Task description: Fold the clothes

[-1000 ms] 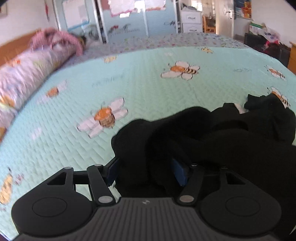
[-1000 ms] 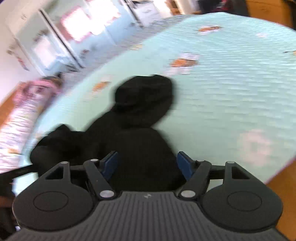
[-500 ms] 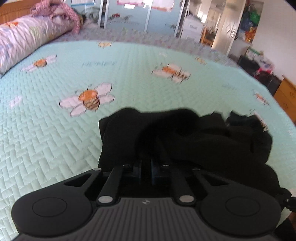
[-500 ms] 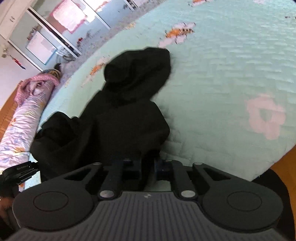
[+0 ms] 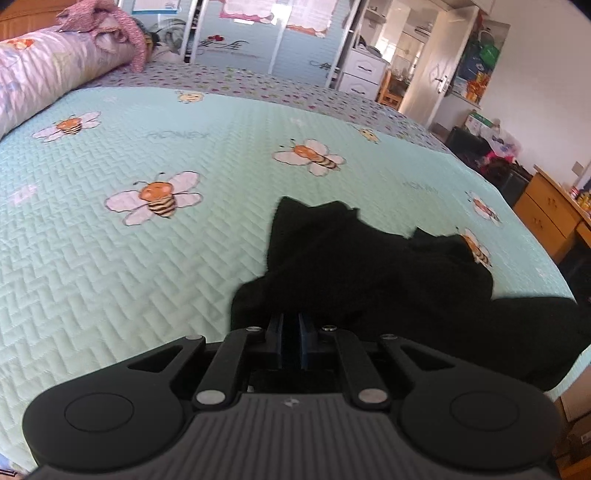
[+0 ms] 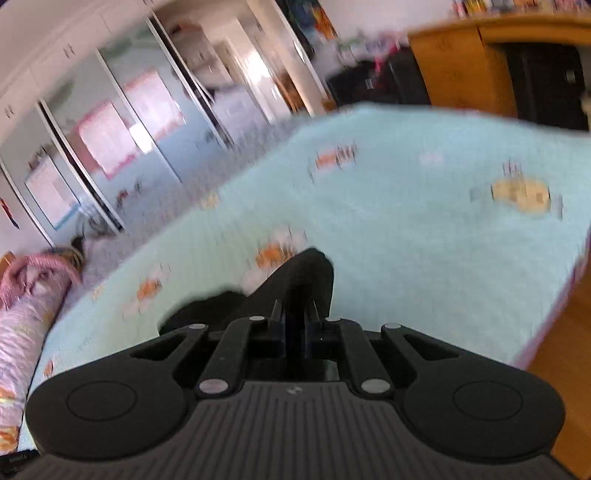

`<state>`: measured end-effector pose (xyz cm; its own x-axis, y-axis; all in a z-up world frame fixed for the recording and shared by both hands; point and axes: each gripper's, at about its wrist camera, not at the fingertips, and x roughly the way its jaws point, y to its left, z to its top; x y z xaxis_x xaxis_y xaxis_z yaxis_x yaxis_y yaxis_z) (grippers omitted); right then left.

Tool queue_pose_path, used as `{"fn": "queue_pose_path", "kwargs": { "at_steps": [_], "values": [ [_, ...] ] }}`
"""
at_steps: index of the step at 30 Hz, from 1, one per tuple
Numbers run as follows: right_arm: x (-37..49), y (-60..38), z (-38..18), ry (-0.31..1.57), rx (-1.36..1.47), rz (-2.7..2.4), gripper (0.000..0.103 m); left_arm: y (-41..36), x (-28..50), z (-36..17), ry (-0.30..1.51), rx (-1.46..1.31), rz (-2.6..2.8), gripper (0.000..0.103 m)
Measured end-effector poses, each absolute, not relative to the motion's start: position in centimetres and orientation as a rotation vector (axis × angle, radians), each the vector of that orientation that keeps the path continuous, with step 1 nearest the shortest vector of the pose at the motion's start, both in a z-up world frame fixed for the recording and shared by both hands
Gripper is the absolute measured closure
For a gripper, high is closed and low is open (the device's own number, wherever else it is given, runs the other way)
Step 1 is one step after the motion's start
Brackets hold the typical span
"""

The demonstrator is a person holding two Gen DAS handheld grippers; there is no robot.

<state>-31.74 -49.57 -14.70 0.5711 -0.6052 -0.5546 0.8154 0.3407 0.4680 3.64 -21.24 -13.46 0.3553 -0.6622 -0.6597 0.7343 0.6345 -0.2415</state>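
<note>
I see a bed [image 5: 184, 258] w/ mint bee quilt; rolled duvet [image 5: 33, 74] along its left edge. Wardrobe [image 5: 258, 33] w/ sliding doors behind far edge, white door [image 5: 430, 66] ajar, wood desk [image 5: 550, 210] at right. Bright daylight.

A bed [image 5: 110, 280] covered in a mint quilt printed with bees. A black garment [image 5: 369, 266] lies crumpled on it. A long floral bolster [image 5: 44, 74] rests along its far edge.

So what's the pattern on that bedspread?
Cartoon bees on a pale mint quilted bedspread, clearest in the left wrist view.
</note>
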Motion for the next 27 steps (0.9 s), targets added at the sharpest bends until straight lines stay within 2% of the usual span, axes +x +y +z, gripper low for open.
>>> {"fn": "queue_pose_path", "kwargs": {
  "at_steps": [3, 5, 13, 19, 21, 25, 27],
  "values": [
    [-31.0, -48.6, -17.4, 0.371, 0.834, -0.930, 0.093, -22.1, 2.4, -13.0, 0.776, 0.147, -0.933, 0.081],
    [-30.5, -48.2, -18.6, 0.390, 0.860, -0.919, 0.092, -22.6, 1.6, -12.5, 0.744, 0.182, -0.947, 0.061],
    [-31.3, -47.9, -18.6, 0.383, 0.880, -0.910, 0.091, -26.4, 1.8, -12.6, 0.583, 0.478, -0.761, 0.034],
    [-32.0, -48.4, -19.6, 0.388, 0.924, -0.922, 0.088, -28.8, 0.8, -13.7, 0.414, 0.696, -0.653, 0.028],
    [-32.0, -48.3, -19.7, 0.389, 0.929, -0.917, 0.088, -28.9, 0.7, -14.3, 0.411, 0.717, -0.647, 0.025],
    [-31.8, -48.3, -20.1, 0.396, 0.938, -0.902, 0.087, -28.8, 1.7, -15.4, 0.450, 0.722, -0.661, 0.025],
    [-31.8, -48.4, -20.5, 0.400, 0.960, -0.895, 0.080, -28.8, 2.2, -15.8, 0.465, 0.708, -0.673, 0.025]
  ]
}}
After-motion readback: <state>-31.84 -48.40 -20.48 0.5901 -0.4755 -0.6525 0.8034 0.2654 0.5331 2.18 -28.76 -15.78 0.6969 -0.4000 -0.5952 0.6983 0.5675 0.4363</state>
